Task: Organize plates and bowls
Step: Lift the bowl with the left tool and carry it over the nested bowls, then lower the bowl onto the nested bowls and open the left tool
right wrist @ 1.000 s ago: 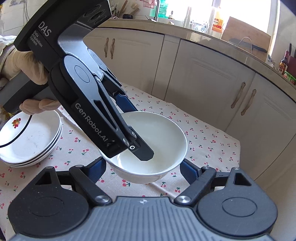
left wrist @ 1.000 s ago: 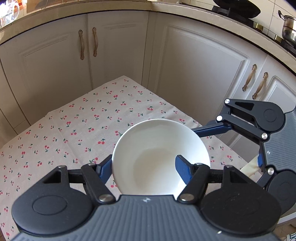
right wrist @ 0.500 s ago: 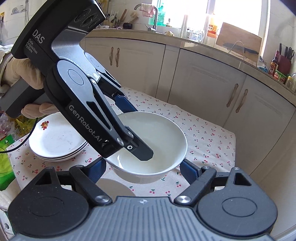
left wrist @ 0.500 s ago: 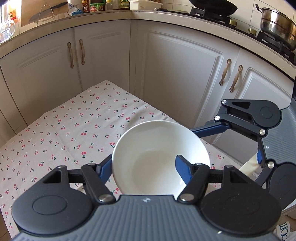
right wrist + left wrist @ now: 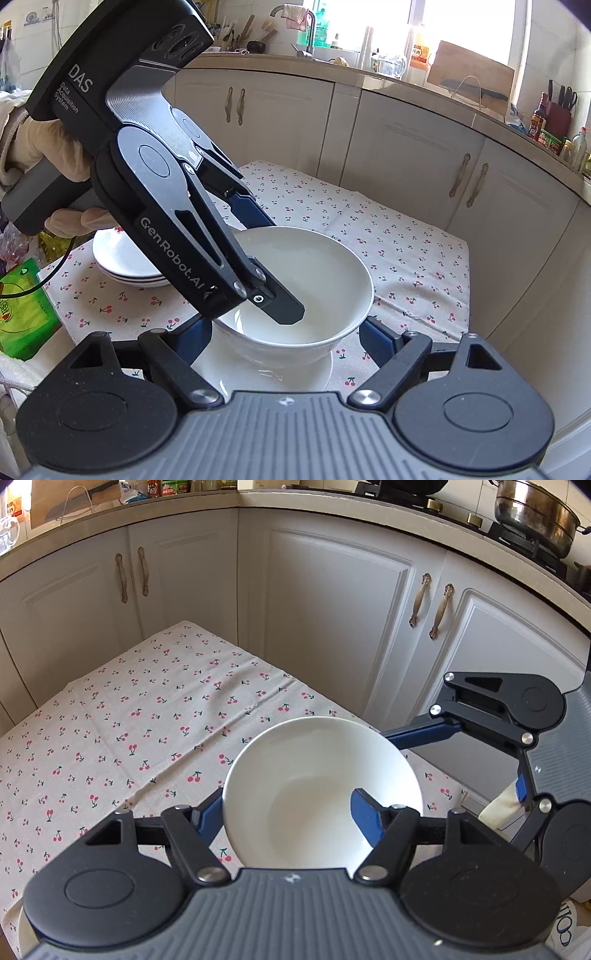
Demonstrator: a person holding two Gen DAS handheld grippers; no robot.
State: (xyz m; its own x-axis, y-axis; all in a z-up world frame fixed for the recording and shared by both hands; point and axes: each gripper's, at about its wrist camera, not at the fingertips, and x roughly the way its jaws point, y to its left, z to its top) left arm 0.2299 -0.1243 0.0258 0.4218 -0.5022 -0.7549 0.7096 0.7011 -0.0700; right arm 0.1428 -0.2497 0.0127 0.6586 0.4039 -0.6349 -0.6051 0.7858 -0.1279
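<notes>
Right wrist view: the left gripper (image 5: 258,258) has a white bowl (image 5: 295,291) pinched by its rim, one blue finger outside the wall at the far left, the other inside the basin. The bowl is carried clear of the cherry-print tablecloth (image 5: 406,251) and hangs just above a white dish (image 5: 258,373) at the near edge; whether that dish is a plate or another bowl I cannot tell. A stack of white plates (image 5: 125,264) sits further left, behind the gloved hand (image 5: 40,147).

The right gripper (image 5: 284,341) is spread wide with a finger on either side of the bowl, touching nothing that I can see.

In the left wrist view the bowl (image 5: 321,794) fills the space between the left gripper's (image 5: 288,816) fingers, with the right gripper (image 5: 509,716) off to the right.

The step in hand looks like carrying the bowl to its resting place. Next comes a level descent onto the dish beneath, or onto bare cloth, then easing the pinch so the rim slips out without tipping.

Writing readable on the left gripper: "DAS", "Data Acquisition System" and "GenRobot.AI". A green packet (image 5: 26,306) at the far left bears print too small to read.
</notes>
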